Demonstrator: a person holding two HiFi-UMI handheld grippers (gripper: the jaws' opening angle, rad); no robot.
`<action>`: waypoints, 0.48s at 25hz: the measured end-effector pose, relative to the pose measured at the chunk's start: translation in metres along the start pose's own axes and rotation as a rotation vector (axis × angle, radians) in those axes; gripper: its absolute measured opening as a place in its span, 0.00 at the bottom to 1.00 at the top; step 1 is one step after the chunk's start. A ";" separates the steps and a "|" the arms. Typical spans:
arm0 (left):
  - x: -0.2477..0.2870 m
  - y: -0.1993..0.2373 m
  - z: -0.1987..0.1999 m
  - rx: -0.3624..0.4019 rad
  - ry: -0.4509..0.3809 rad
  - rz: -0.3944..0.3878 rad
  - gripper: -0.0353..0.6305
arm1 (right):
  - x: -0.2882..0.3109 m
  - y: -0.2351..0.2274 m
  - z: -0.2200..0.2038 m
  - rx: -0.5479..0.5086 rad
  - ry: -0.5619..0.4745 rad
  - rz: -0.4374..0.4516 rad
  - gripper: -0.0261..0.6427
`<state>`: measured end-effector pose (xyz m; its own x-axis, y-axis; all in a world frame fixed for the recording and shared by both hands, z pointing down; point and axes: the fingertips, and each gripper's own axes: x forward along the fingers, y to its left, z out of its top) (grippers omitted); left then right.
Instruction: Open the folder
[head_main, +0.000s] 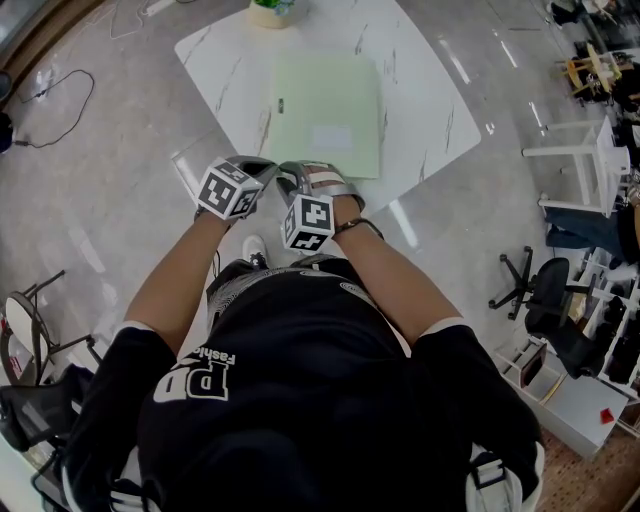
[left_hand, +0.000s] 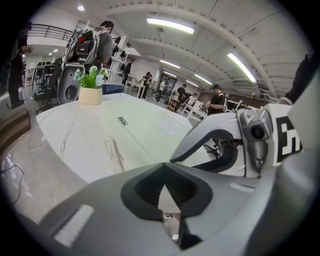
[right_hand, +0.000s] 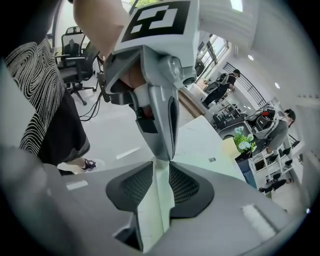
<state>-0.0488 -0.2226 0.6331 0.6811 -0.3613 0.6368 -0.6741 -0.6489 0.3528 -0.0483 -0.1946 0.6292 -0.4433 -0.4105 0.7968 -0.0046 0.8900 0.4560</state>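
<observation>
1. Folder (head_main: 326, 115) lies closed and flat on the white desk (head_main: 420, 90), with a potted plant (head_main: 270, 12) at the far edge.
2. Left gripper (left_hand: 163, 166), jaws together and empty, sits directly in front of the right gripper (right_hand: 160, 167), whose jaws stand a little apart with nothing between them.
3. Both hang at the near edge, short of the folder.

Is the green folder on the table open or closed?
Closed: the folder lies flat on the white table as one single panel, cover down.
</observation>
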 end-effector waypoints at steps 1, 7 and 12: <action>0.000 0.000 0.000 0.000 0.001 0.000 0.13 | 0.002 0.000 -0.001 -0.012 0.008 -0.001 0.16; 0.000 0.001 -0.001 0.003 0.003 -0.001 0.13 | 0.008 -0.001 -0.007 -0.055 0.042 -0.017 0.16; 0.000 0.001 -0.001 0.001 0.003 -0.001 0.13 | 0.004 -0.005 -0.008 -0.022 0.045 -0.030 0.18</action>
<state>-0.0501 -0.2227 0.6341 0.6812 -0.3587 0.6382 -0.6729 -0.6501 0.3529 -0.0433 -0.2025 0.6331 -0.4024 -0.4459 0.7995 0.0023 0.8728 0.4880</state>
